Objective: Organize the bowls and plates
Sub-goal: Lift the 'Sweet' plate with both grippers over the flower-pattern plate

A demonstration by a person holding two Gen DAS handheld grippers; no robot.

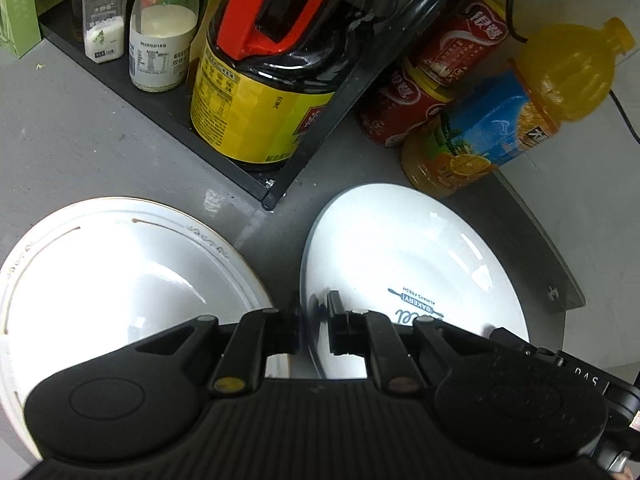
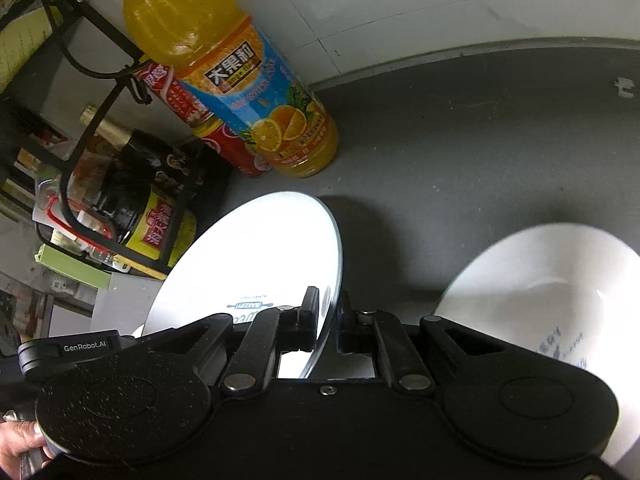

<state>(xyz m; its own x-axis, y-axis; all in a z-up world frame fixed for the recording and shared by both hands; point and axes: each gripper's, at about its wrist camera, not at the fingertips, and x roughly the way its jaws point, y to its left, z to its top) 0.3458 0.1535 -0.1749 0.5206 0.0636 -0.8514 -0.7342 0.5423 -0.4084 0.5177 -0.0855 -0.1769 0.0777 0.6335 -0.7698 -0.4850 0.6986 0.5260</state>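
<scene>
Currently: your left claw [image 1: 314, 330] and right claw [image 2: 329, 326] each stand narrowly parted astride opposite rims of the bakery plate [image 1: 400, 256], pads near but contact unclear. Risk: uneven squeeze tips it. The gold-rimmed plate [image 1: 120, 264] sits just beside, left; bowl [image 2: 560, 280] right; juice bottle [image 2: 240, 80] and rack [image 1: 224, 160] behind. Tabletop [image 2: 480, 140] open far right.

We lose the gold-trimmed plate [image 1: 120, 272] past the left edge. Our gripper [image 2: 329, 320] body hides the bakery plate's [image 2: 256, 256] near rim.
</scene>
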